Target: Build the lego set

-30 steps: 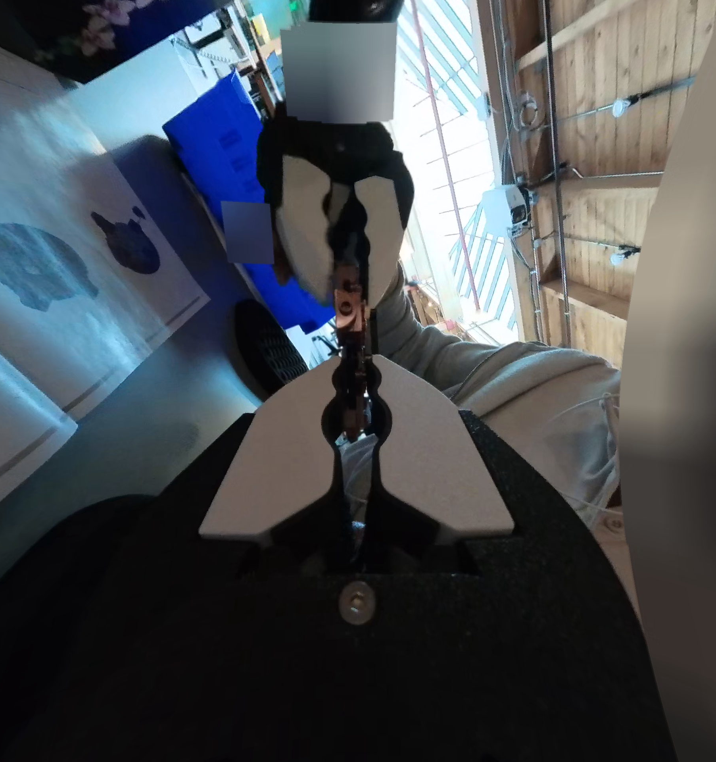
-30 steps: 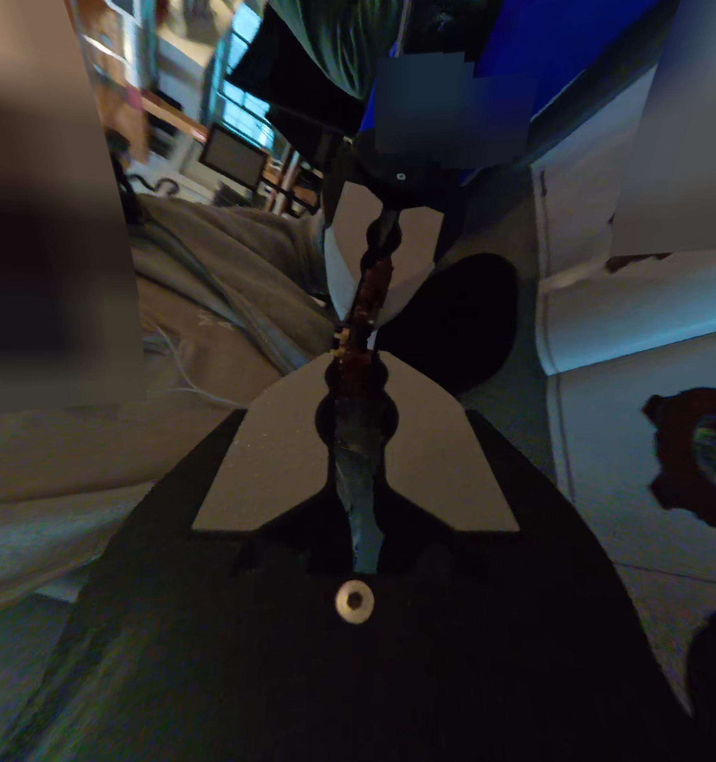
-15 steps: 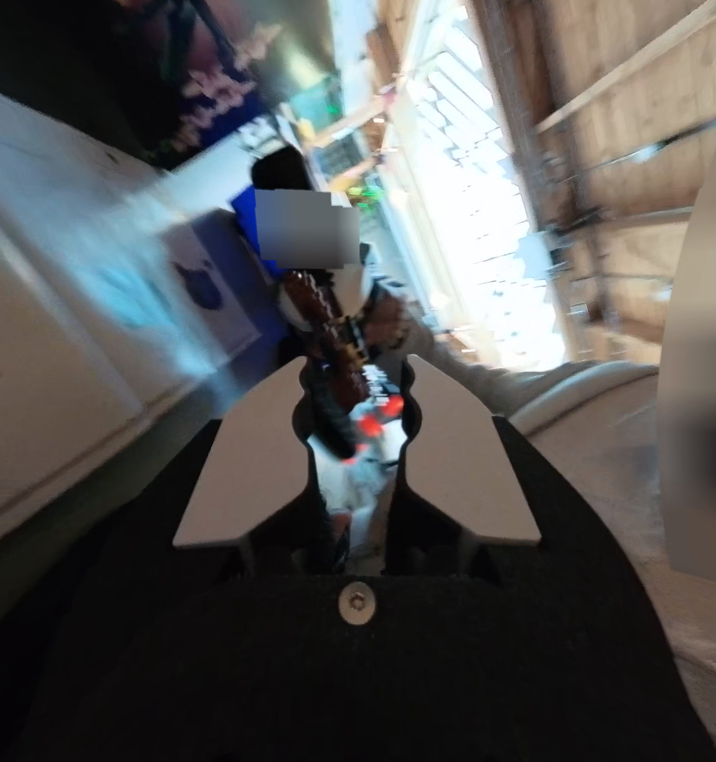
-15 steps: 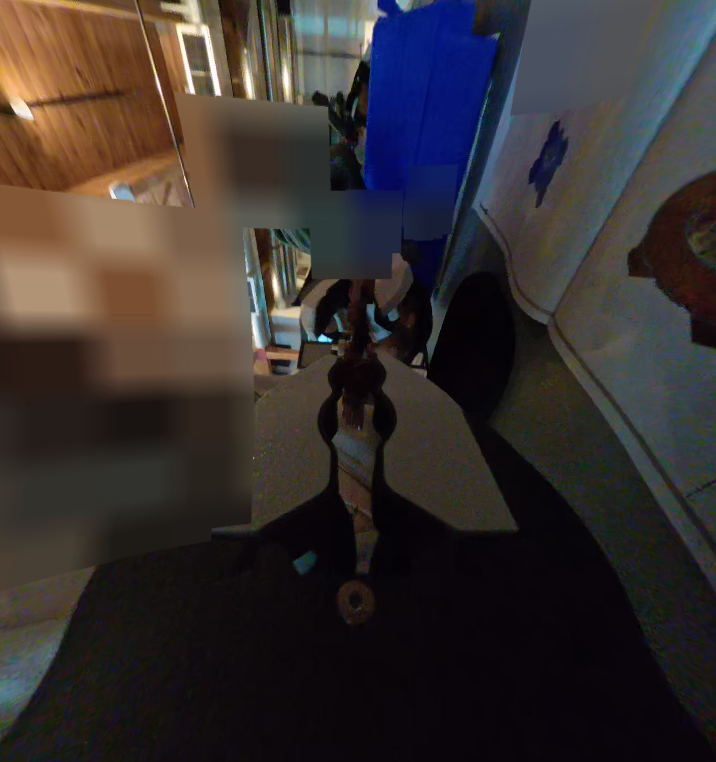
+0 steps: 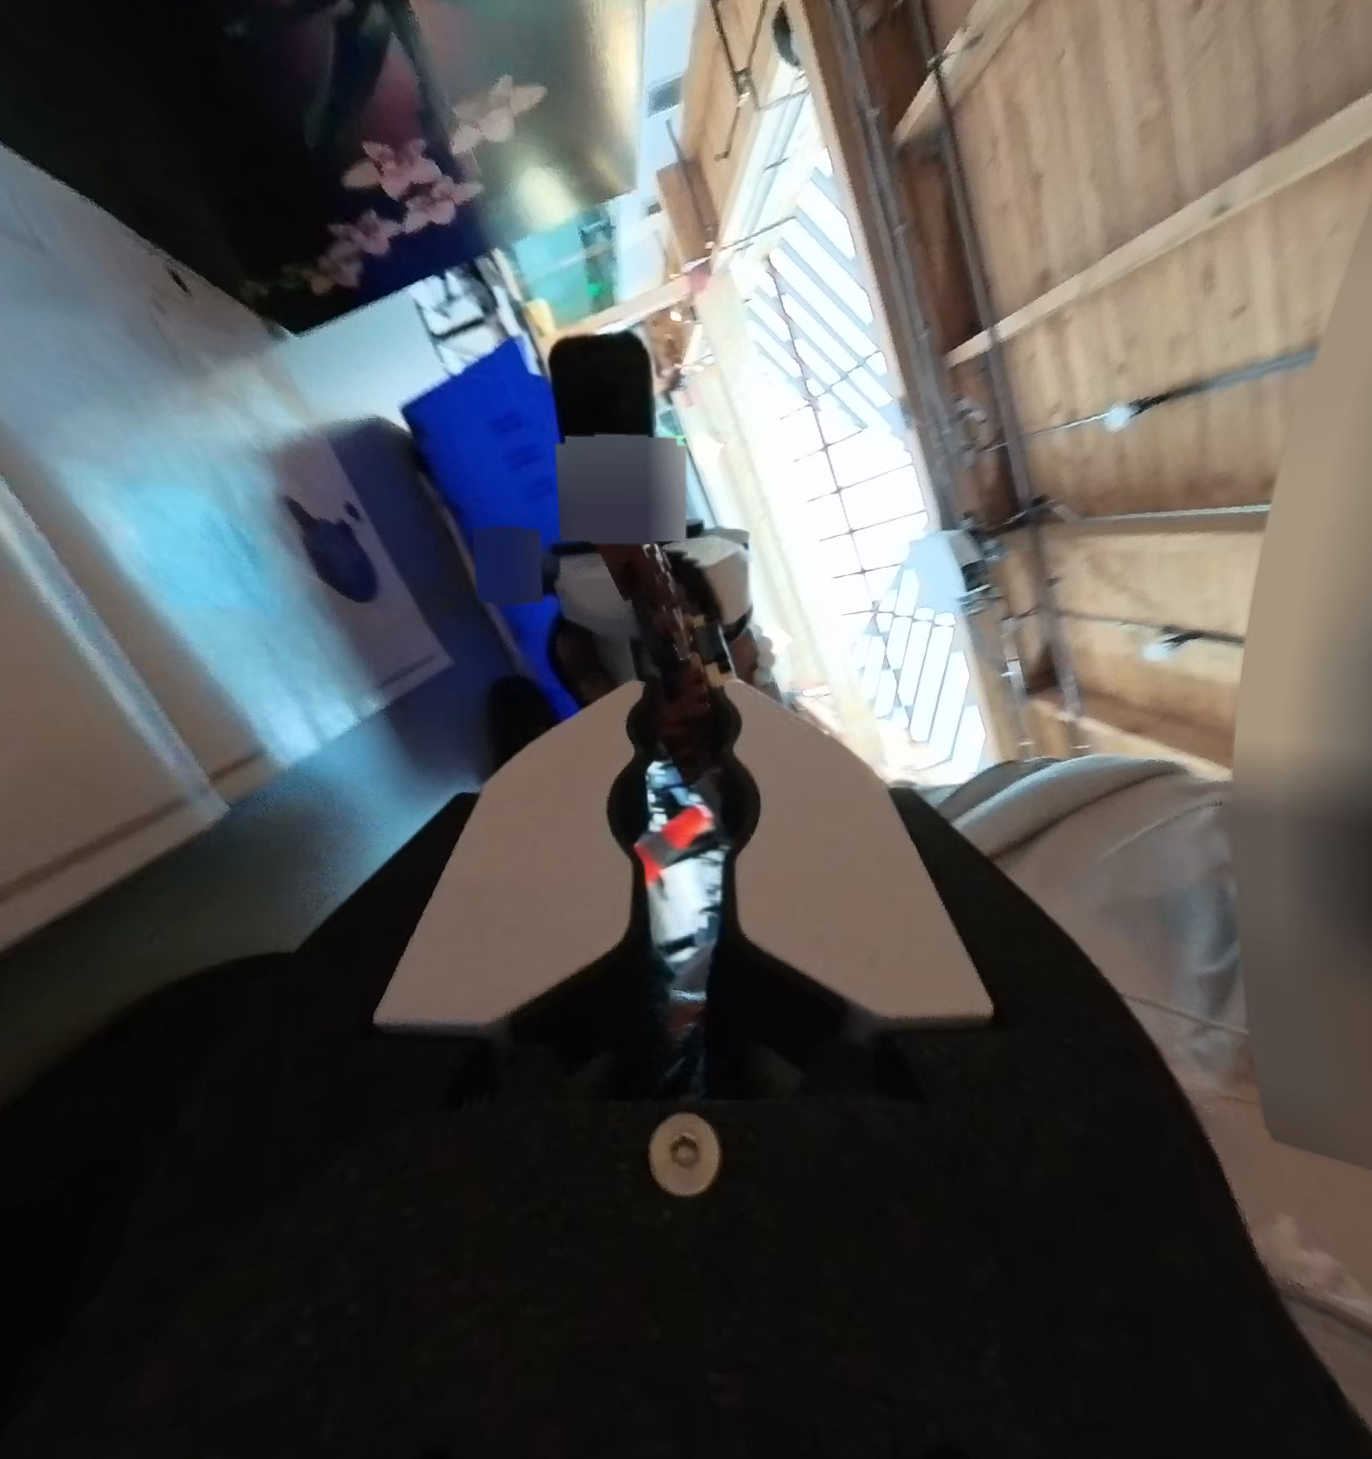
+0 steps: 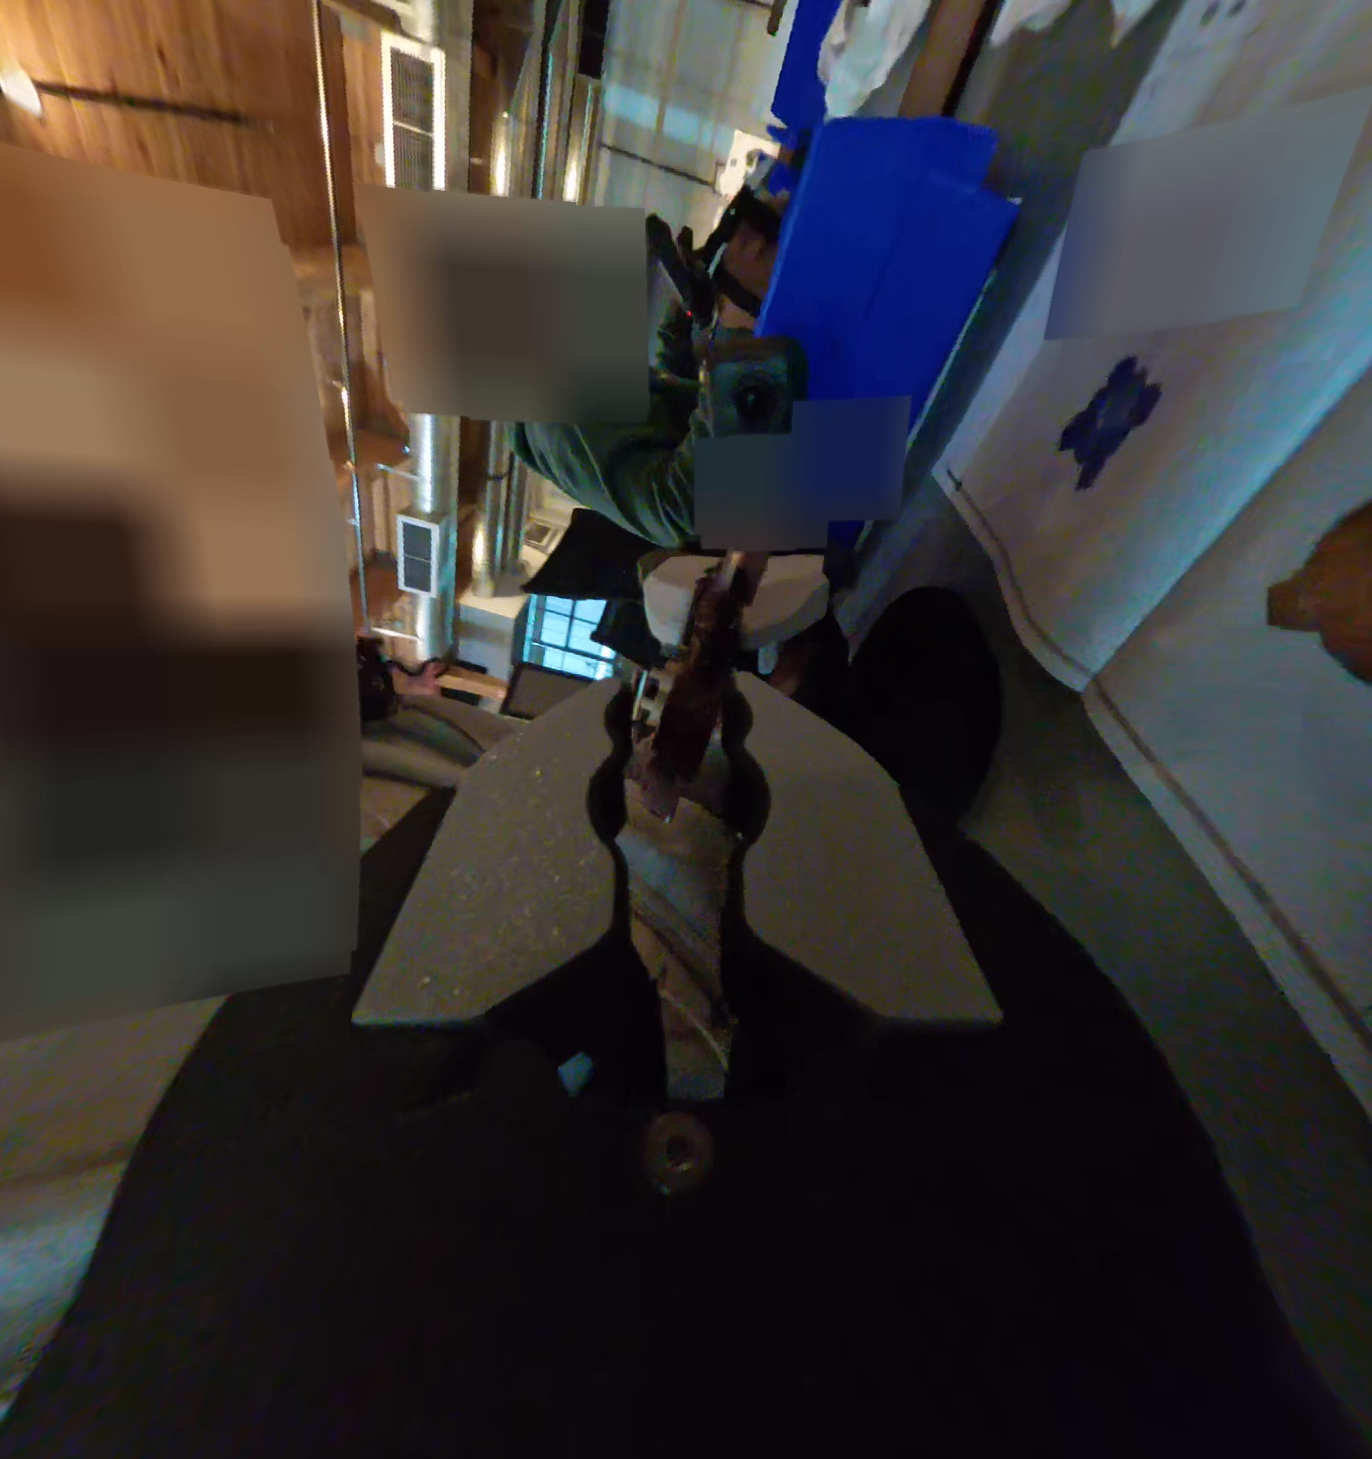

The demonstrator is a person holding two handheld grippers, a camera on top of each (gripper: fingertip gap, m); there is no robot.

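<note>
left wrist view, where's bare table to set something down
Bare grey table strip between the white sheets and the left gripper. Crowded ahead: black round object, blue bin, and brown strap reaching the right gripper.

no legible text; wrapper print and sheet markings too blurred to read

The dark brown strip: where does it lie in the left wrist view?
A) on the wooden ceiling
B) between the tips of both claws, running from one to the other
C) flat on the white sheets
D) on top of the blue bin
B: the dark brown strip runs from the tips of the left claw to the right claw beyond.
</note>
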